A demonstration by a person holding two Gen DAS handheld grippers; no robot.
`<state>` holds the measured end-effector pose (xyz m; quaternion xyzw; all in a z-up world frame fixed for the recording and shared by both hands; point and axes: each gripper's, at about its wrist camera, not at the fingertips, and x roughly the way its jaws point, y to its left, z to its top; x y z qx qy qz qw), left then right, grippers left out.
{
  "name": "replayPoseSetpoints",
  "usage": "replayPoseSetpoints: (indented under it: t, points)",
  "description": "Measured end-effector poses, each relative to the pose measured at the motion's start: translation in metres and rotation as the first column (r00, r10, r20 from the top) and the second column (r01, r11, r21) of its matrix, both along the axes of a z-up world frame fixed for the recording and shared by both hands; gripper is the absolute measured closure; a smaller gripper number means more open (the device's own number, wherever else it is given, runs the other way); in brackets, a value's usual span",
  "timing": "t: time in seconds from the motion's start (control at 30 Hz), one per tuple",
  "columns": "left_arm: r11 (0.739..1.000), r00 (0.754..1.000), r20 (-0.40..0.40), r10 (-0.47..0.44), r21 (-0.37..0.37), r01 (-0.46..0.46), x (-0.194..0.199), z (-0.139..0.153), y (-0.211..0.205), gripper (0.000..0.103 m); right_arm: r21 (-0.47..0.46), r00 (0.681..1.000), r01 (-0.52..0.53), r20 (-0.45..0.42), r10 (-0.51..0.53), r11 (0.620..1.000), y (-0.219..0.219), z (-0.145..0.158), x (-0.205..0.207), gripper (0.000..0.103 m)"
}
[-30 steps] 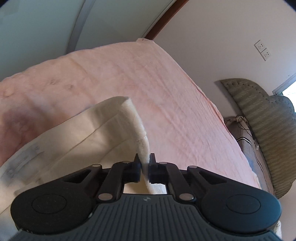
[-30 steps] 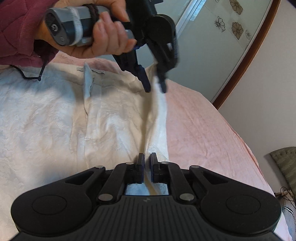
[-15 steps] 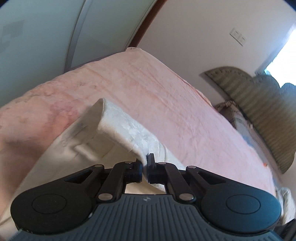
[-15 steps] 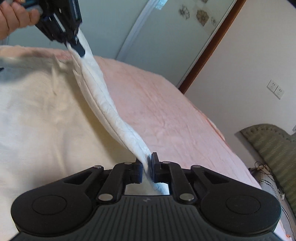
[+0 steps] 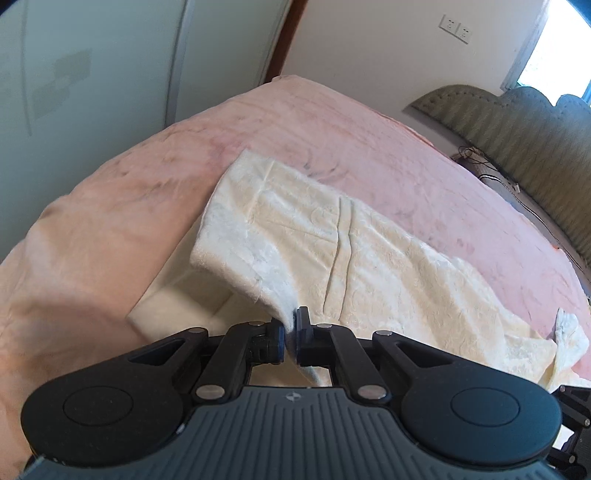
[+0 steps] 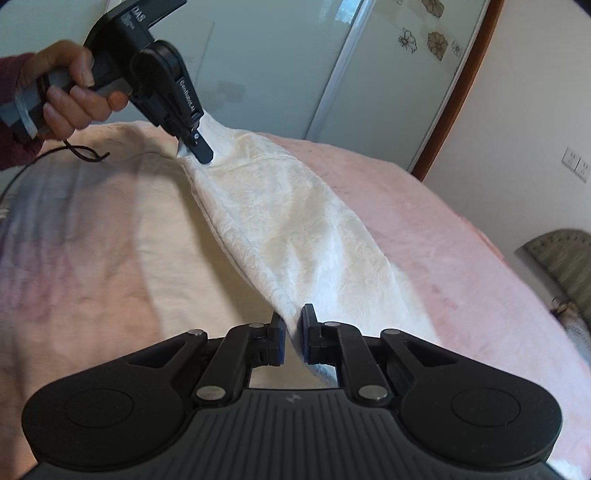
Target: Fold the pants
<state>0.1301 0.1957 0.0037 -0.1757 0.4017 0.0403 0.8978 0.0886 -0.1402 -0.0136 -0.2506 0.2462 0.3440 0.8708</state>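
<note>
Cream-white textured pants (image 5: 332,236) lie on a pink bed cover (image 5: 332,125), one layer lifted and folded over. My left gripper (image 5: 291,326) is shut on the pants' edge and holds it above the bed; it also shows in the right wrist view (image 6: 199,153), gripped by a hand. My right gripper (image 6: 292,334) is shut on the same edge of the pants (image 6: 295,229) further along. The fabric stretches taut between both grippers, off the cover (image 6: 424,206).
A padded olive headboard (image 5: 517,125) stands at the right. Glass wardrobe doors (image 6: 277,66) and a brown door frame (image 6: 469,74) rise behind the bed. Wall sockets (image 5: 456,27) sit above. A black cord (image 6: 85,157) hangs from the left handle.
Both grippers have lifted the pinched edge and carried it sideways across the bed, so the top layer now drapes over the rest of the pants. Both stay shut.
</note>
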Motion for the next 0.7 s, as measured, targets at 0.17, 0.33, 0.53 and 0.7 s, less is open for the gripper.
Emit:
replayPoseSetpoints:
  t: [0.17, 0.33, 0.53, 0.7]
  points:
    - [0.997, 0.999, 0.029, 0.025, 0.069, -0.027, -0.013, 0.001, -0.003, 0.096, -0.005, 1.000, -0.013, -0.008, 0.013, 1.000, 0.009, -0.004, -0.008, 0.095]
    - [0.993, 0.999, -0.012, 0.037, 0.112, -0.036, -0.012, -0.007, -0.010, 0.096, 0.004, 0.999, 0.000, -0.049, 0.001, 1.000, 0.015, -0.018, -0.015, 0.094]
    - [0.989, 0.997, -0.025, 0.074, 0.130, -0.070, -0.012, -0.004, -0.010, 0.087, 0.074, 0.991, 0.064, -0.123, -0.055, 0.995, 0.011, -0.028, -0.009, 0.092]
    - [0.985, 0.996, -0.032, 0.085, 0.152, -0.079, -0.020, 0.003, -0.010, 0.085, 0.138, 0.981, 0.082, -0.187, -0.056, 0.987, -0.003, -0.026, -0.008, 0.091]
